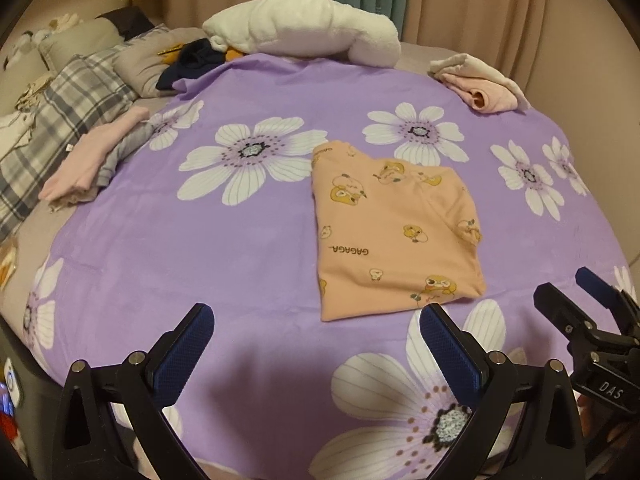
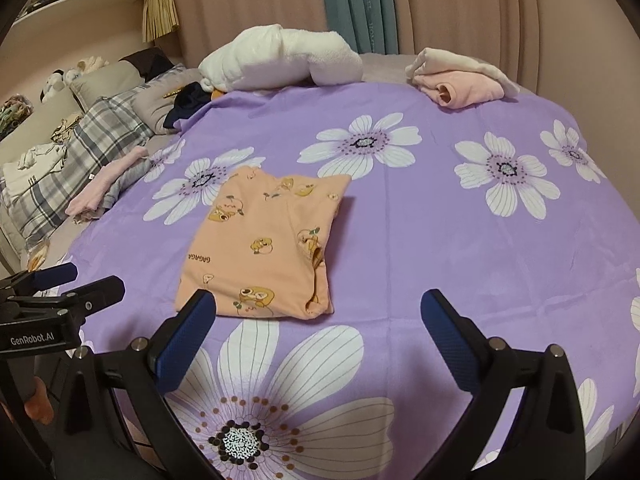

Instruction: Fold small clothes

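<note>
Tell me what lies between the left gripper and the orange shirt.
Only bare purple flowered sheet lies between the open left gripper and the orange shirt, seen in the left wrist view.

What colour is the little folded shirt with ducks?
Peach-orange shirt with yellow ducks, clearest in the left wrist view.

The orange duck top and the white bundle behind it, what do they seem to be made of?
Orange duck top: looks like thin matte cotton knit, since it lies flat with soft creases and a printed pattern. White bundle: probably plush fleece or terry, judging by its thick rounded folds and fuzzy surface.
</note>
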Action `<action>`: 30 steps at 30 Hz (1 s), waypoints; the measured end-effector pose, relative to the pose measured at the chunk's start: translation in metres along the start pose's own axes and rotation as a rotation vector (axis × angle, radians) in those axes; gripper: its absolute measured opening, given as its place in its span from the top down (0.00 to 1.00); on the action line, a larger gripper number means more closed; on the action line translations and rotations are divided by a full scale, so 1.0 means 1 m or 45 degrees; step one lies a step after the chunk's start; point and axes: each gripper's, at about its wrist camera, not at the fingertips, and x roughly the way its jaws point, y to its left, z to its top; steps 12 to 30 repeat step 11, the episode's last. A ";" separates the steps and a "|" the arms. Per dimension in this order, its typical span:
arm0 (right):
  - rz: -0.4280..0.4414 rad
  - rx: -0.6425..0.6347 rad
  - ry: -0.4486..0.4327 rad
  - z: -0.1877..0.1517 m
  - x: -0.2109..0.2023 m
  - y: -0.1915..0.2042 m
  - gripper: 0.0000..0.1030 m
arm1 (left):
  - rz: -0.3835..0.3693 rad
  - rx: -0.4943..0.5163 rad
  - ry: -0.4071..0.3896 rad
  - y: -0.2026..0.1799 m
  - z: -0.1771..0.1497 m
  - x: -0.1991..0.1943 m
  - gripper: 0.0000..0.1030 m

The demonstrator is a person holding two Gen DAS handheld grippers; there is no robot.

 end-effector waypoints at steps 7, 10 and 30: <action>0.001 -0.010 0.003 -0.001 0.000 0.003 0.00 | 0.028 -0.007 -0.029 0.002 -0.002 -0.003 0.01; 0.001 -0.004 0.009 -0.002 0.001 0.003 0.00 | 0.035 -0.011 -0.019 0.002 -0.001 0.000 0.01; 0.003 -0.001 0.011 -0.002 0.001 0.003 0.00 | 0.036 -0.014 -0.014 0.002 -0.001 0.001 0.01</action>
